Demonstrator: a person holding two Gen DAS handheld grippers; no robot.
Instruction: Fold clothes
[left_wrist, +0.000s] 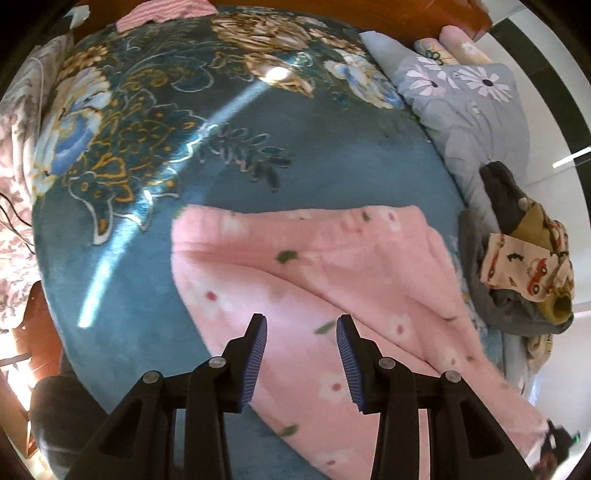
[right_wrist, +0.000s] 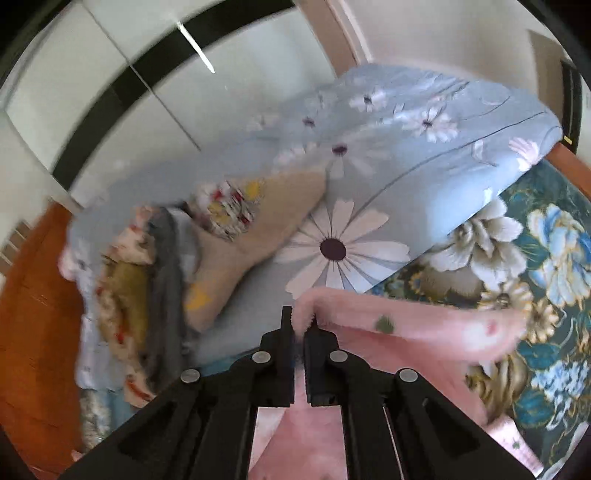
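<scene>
Fleecy pink garment (left_wrist: 332, 280) on plush teal blanket (left_wrist: 240, 155); left gripper (left_wrist: 301, 350) jaws wide, empty; right gripper (right_wrist: 299, 326) jaws pinching hem.

right tool (right_wrist: 300, 325) pinching pink garment (right_wrist: 424, 325), daisy quilt (right_wrist: 406, 155)

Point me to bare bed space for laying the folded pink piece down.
Free: the teal blanket left of the pink garment, and the stretch beyond it up to the flower print. Crowded: the right edge, with the clothes pile and grey-blue daisy quilt. Left gripper open; right gripper pinches the garment.
</scene>
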